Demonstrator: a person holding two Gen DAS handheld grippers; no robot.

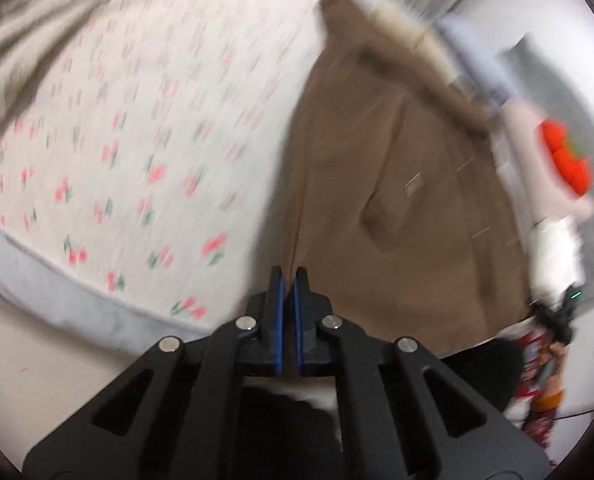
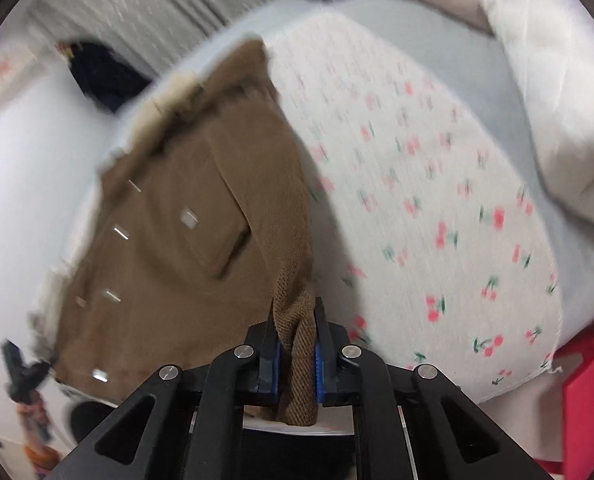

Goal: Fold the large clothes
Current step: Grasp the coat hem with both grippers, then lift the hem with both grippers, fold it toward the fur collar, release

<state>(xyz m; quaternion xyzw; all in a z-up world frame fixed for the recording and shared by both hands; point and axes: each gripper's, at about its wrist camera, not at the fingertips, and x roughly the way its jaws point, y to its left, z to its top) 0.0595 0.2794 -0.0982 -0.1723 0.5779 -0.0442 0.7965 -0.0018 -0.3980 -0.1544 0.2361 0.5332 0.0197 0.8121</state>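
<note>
A large brown coat (image 1: pixel 397 200) with a pale fleece lining, a flap pocket and a row of buttonholes hangs stretched above a bed. My left gripper (image 1: pixel 288 276) is shut on the coat's edge, with a thin fold between its blue pads. My right gripper (image 2: pixel 296 312) is shut on a thick ribbed fold of the same coat (image 2: pixel 185 232), which spreads out to the left of it. The other hand-held gripper shows at the far right of the left wrist view (image 1: pixel 557 304) and at the lower left of the right wrist view (image 2: pixel 21 368).
The bed carries a white sheet with a cherry print (image 1: pixel 137 140), also in the right wrist view (image 2: pixel 437 208). A beige garment (image 1: pixel 25 40) lies at the bed's far corner. A cream duvet (image 2: pixel 557 80) lies on the bed. A red stool (image 2: pixel 589 400) stands beside the bed.
</note>
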